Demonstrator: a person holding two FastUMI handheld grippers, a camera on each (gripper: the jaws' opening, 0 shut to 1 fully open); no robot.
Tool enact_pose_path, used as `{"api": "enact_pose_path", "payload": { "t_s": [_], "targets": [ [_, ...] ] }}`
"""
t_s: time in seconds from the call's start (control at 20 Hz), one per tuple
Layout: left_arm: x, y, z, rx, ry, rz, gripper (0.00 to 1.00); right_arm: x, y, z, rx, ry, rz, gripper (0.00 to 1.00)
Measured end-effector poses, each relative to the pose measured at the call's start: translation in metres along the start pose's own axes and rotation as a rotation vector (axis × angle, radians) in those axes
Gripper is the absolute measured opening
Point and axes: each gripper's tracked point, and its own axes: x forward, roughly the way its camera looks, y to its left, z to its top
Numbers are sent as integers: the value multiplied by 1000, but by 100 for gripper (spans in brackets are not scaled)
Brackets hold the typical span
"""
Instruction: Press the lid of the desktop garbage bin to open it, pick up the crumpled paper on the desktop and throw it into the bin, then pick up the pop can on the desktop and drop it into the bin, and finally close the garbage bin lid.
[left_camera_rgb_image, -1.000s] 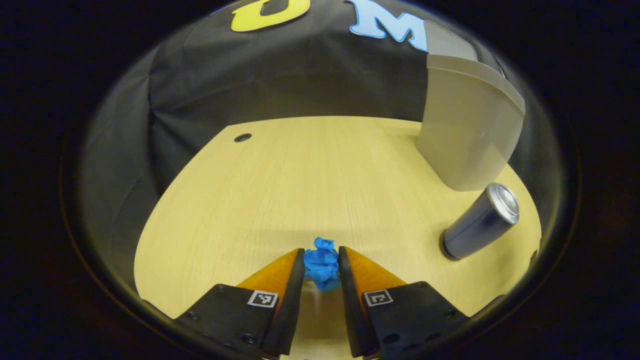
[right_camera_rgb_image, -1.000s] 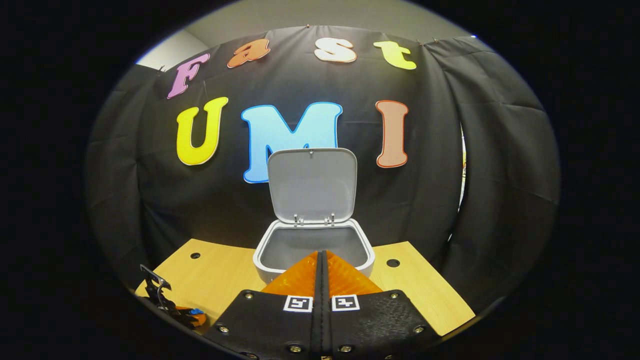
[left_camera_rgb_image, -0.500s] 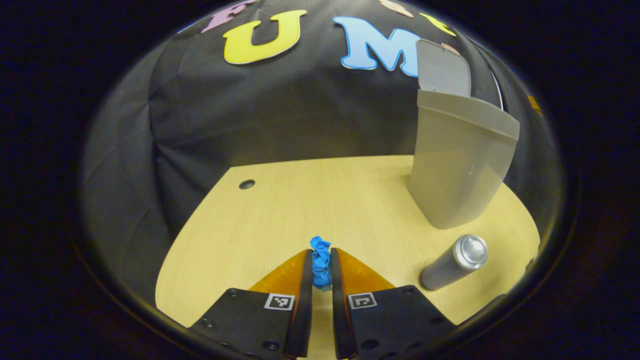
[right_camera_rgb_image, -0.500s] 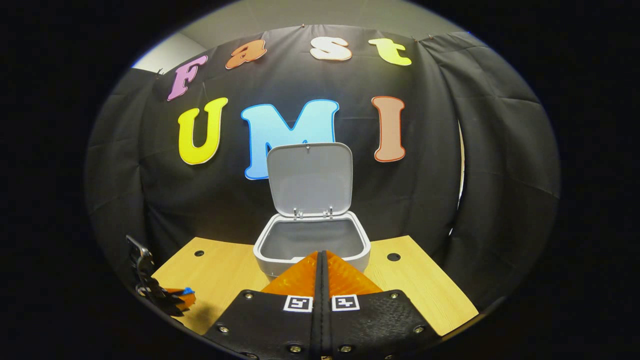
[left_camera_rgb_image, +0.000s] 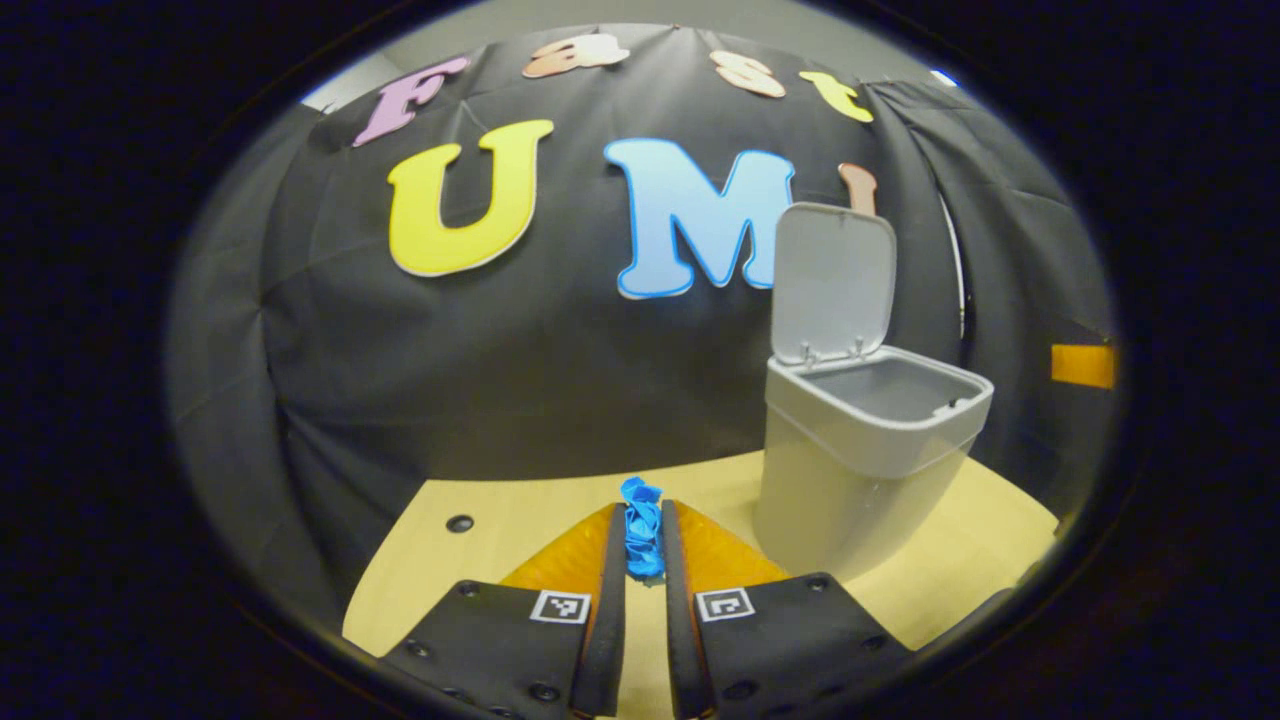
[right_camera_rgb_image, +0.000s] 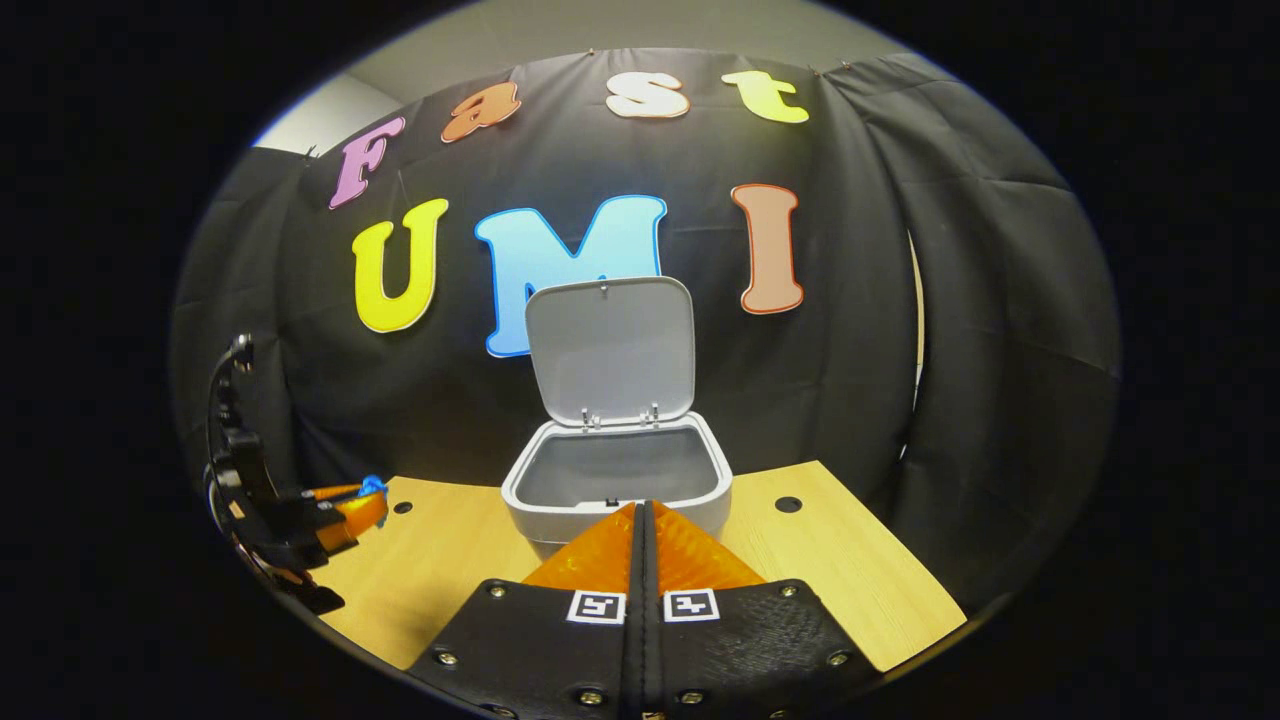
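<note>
crumpled paper pinched in the air, left of the open bin

bare table (right_camera_rgb_image: 440, 560) runs from the garbage bin (left_camera_rgb_image: 850, 470) out to its left edge, and more on the bin's right. the left gripper (left_camera_rgb_image: 643, 545) is above the table, left of the bin and apart from it, its fingers clamped on the blue crumpled paper (left_camera_rgb_image: 641, 525), which pokes past the tips. the lid (right_camera_rgb_image: 610, 350) stands upright at the bin's back rim; the grey inside looks bare where it can be seen. the right gripper (right_camera_rgb_image: 645, 525) sits before the bin's front rim, fingers pressed together on nothing.
</note>
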Motion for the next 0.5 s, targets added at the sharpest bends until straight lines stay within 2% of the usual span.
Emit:
{"api": "enact_pose_path", "payload": {
  "t_s": [0.3, 0.5],
  "targets": [
    [30, -84, 77, 42, -111, -147, 24, -17, -32, -14, 41, 16, -72, 0],
    [55, -136, 97, 58, -133, -236, 27, -33, -56, -18, 58, 12, -132, 0]
  ]
}}
